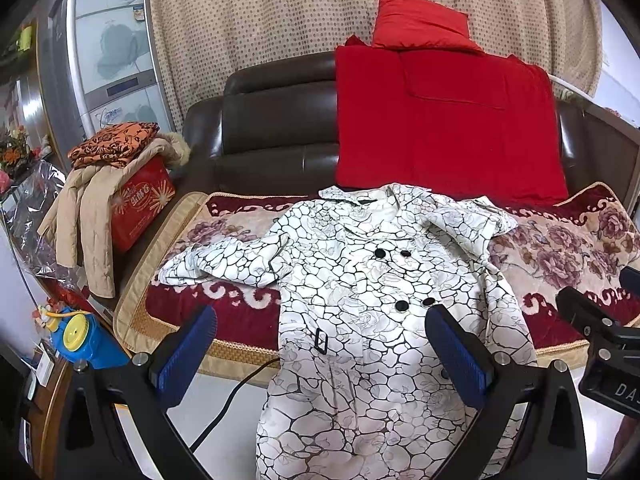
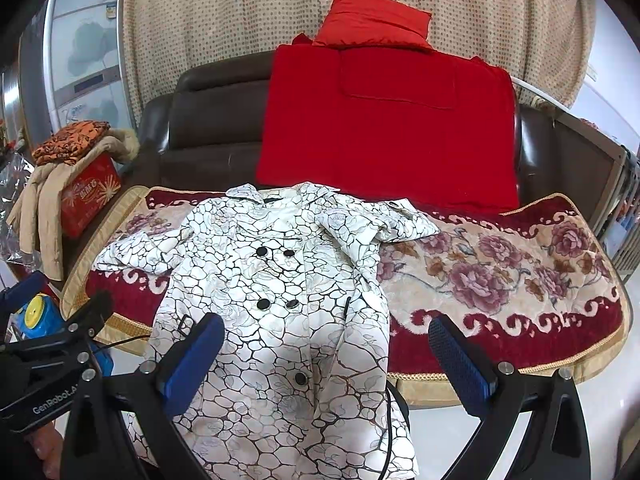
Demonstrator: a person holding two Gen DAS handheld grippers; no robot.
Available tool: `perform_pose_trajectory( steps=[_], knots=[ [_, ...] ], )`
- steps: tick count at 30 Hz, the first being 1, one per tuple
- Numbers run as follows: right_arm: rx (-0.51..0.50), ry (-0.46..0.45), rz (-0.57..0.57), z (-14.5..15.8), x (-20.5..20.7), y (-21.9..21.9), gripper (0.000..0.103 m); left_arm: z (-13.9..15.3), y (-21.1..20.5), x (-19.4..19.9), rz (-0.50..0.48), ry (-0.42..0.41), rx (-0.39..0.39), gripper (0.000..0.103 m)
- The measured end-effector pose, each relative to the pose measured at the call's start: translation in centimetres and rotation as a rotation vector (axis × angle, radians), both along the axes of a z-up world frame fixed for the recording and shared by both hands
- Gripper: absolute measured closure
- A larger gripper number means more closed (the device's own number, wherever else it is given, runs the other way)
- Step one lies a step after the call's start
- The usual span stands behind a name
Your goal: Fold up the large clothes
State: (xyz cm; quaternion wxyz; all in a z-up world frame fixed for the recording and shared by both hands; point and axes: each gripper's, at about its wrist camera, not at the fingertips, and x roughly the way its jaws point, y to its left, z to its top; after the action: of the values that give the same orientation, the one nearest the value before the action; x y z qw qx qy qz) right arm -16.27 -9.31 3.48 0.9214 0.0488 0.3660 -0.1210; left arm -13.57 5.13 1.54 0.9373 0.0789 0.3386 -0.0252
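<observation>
A white coat (image 1: 360,288) with a black crackle print and black buttons lies face up on the sofa seat, collar toward the backrest, hem hanging over the front edge; it also shows in the right wrist view (image 2: 280,292). One sleeve spreads left, the other is bunched at the right shoulder. My left gripper (image 1: 320,344) is open and empty, held above the coat's lower part. My right gripper (image 2: 326,348) is open and empty, above the coat's right side near the seat front. Each gripper shows at the edge of the other's view.
The dark leather sofa (image 1: 280,120) has a floral seat cover (image 2: 500,280). A red blanket (image 1: 440,120) and red pillow (image 1: 416,20) lean on the backrest. At left, a red box (image 1: 140,200) carries a beige jacket and orange cloth. A black cable (image 1: 232,392) runs over the floor.
</observation>
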Motion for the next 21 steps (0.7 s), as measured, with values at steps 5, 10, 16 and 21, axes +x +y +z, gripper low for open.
perform_pose_trajectory(
  steps=[5, 10, 16, 21],
  knots=[
    [0.007, 0.012, 0.001, -0.4, 0.4, -0.1, 0.000, -0.6, 0.0, 0.4, 0.009, 0.010, 0.000, 0.000],
    [0.008, 0.022, 0.004, -0.7, 0.9, -0.1, 0.000, -0.9, -0.1, 0.8, 0.011, 0.014, 0.004, 0.000],
    [0.007, 0.033, 0.007, -1.2, 1.6, -0.2, 0.000, -1.2, -0.1, 1.3, 0.014, 0.019, 0.007, 0.000],
    [-0.001, 0.035, 0.004, -1.4, 1.8, -0.2, 0.000, -1.3, -0.1, 1.9, 0.022, 0.022, 0.011, 0.000]
  ],
)
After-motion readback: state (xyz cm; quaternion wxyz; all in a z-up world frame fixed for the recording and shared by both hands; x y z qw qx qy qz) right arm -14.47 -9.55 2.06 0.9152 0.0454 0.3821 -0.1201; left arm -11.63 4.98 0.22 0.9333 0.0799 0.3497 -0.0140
